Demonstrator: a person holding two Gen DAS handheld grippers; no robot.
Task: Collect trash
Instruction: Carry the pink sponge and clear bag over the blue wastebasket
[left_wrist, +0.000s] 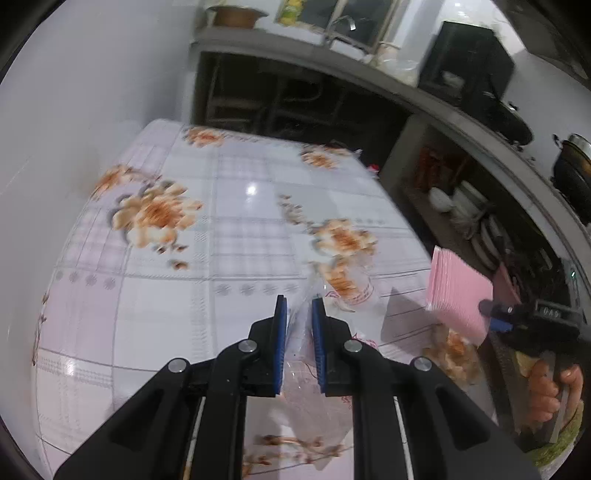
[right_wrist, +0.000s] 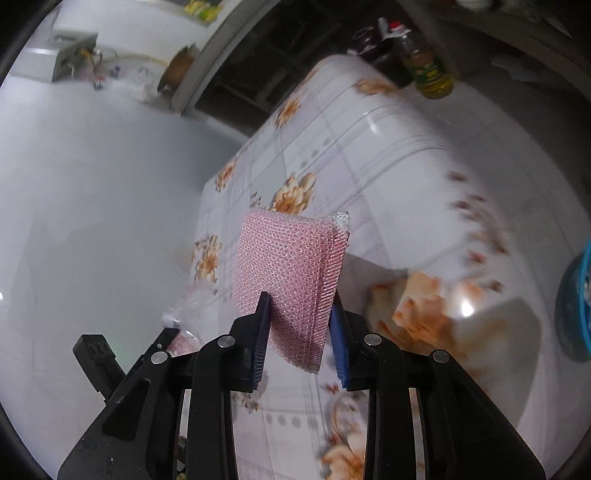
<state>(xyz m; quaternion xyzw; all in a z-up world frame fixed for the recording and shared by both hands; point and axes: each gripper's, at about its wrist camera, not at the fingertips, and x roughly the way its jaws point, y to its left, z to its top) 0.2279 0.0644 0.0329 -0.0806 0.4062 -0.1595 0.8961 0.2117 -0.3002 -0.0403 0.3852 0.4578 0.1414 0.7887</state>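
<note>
Above a table (left_wrist: 229, 236) in a flowered cloth, the left gripper (left_wrist: 299, 310) pinches a clear plastic bag (left_wrist: 301, 391) between nearly closed jaws, while the right gripper (right_wrist: 299, 314) clamps a pink scouring pad (right_wrist: 284, 280) upright beside it.
</note>
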